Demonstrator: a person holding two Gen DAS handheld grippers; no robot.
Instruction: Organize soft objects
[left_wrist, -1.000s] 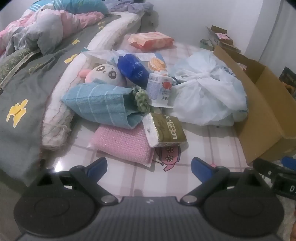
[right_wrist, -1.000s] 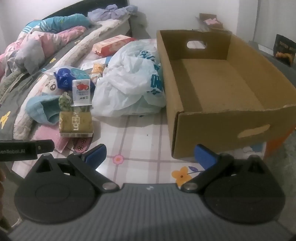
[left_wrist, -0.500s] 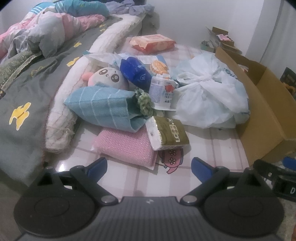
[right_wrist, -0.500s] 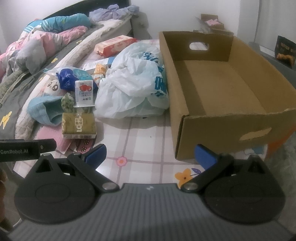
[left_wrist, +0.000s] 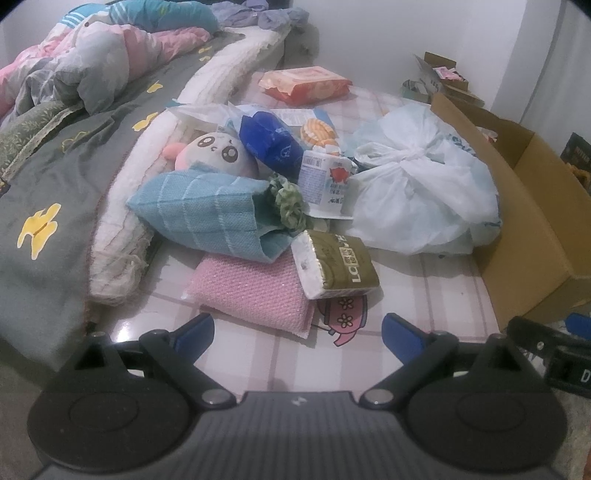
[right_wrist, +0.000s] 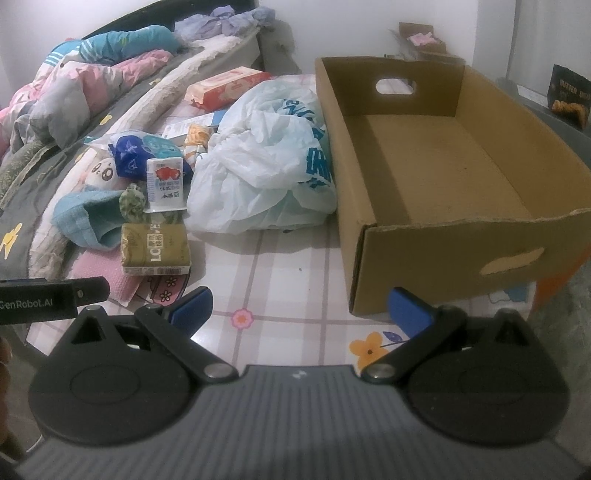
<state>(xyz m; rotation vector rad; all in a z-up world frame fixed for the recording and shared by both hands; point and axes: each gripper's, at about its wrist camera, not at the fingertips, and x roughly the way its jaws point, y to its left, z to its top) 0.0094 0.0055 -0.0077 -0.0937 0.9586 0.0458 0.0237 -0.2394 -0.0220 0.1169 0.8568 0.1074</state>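
Observation:
A pile of soft things lies on the checked floor mat: a pink knitted cloth, a blue towel, an olive tissue pack, a round plush toy, a green scrunchie and a tied white plastic bag. My left gripper hovers open just short of the pink cloth. In the right wrist view an empty cardboard box stands right of the bag. My right gripper is open above the mat, before the box's near left corner.
A bed with a grey blanket and crumpled bedding borders the pile on the left. A red wipes pack lies farther back, with a dark blue pouch and a small white carton in the pile. Bare mat lies between pile and box.
Both grippers have edged forward, so the pile and the box look slightly nearer. Both stay open and nothing has been picked up.

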